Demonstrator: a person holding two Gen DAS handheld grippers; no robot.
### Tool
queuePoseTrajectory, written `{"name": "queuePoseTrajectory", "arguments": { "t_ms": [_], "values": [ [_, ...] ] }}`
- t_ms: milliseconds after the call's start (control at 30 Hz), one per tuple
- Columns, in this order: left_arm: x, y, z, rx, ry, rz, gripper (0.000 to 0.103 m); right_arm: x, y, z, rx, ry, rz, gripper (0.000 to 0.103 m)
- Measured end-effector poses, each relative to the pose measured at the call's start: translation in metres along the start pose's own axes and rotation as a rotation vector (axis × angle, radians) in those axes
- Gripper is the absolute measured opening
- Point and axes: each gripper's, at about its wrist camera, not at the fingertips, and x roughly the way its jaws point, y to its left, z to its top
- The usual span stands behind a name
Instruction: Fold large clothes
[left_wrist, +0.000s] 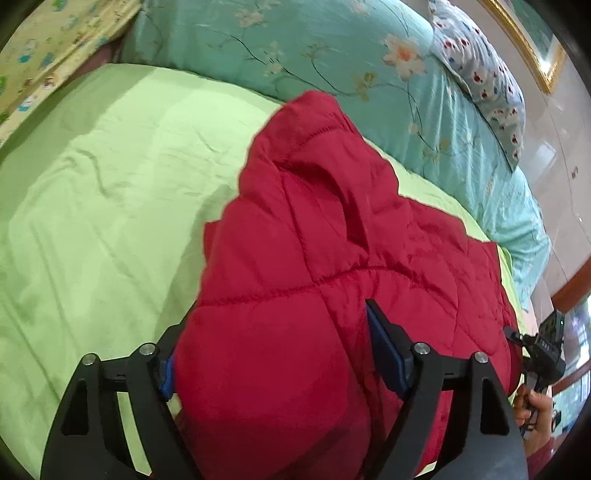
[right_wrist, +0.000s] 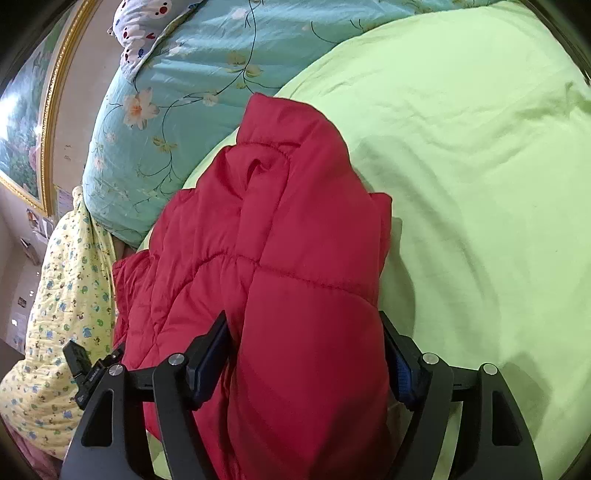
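Note:
A red quilted puffer jacket (left_wrist: 332, 240) lies bunched on a light green bedsheet (left_wrist: 110, 184). My left gripper (left_wrist: 273, 343) has its jaws around a thick fold of the jacket, with padding bulging between the blue pads. My right gripper (right_wrist: 306, 354) likewise clamps a thick fold of the same jacket (right_wrist: 288, 240) between its pads. The right gripper also shows in the left wrist view (left_wrist: 543, 354) at the far right edge, held by a hand. The left gripper shows in the right wrist view (right_wrist: 88, 369) at the lower left.
A teal floral quilt (left_wrist: 332, 48) lies along the far side of the bed. A spotted pillow (left_wrist: 484, 70) sits beyond it. A yellow patterned blanket (right_wrist: 62, 295) hangs at the bed's side. A gold-framed picture (right_wrist: 26, 122) hangs on the wall.

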Motion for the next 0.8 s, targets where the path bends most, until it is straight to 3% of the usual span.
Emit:
{"name": "queuePoseTrajectory", "arguments": {
  "t_ms": [233,300,433,600,800],
  "values": [
    [-0.029,0.011,0.006,-0.021,-0.114,0.165,0.085,-0.01,0.006,-0.003,-0.025,-0.037,-0.058,0.076],
    [-0.037,0.023,0.008,-0.055,-0.118,0.114,0.085,-0.013,0.008,-0.003,-0.027,-0.054,-0.078,0.076],
    [-0.048,0.023,0.008,-0.047,-0.136,0.101,0.085,-0.025,0.016,-0.003,-0.064,-0.11,-0.139,0.076],
    [-0.056,0.001,0.002,0.011,-0.135,0.062,0.085,-0.046,0.011,0.001,-0.028,-0.174,-0.151,0.078],
    [-0.058,-0.033,-0.008,0.082,-0.1,0.006,0.085,-0.06,0.033,-0.005,-0.089,-0.209,-0.142,0.078]
  ]
}}
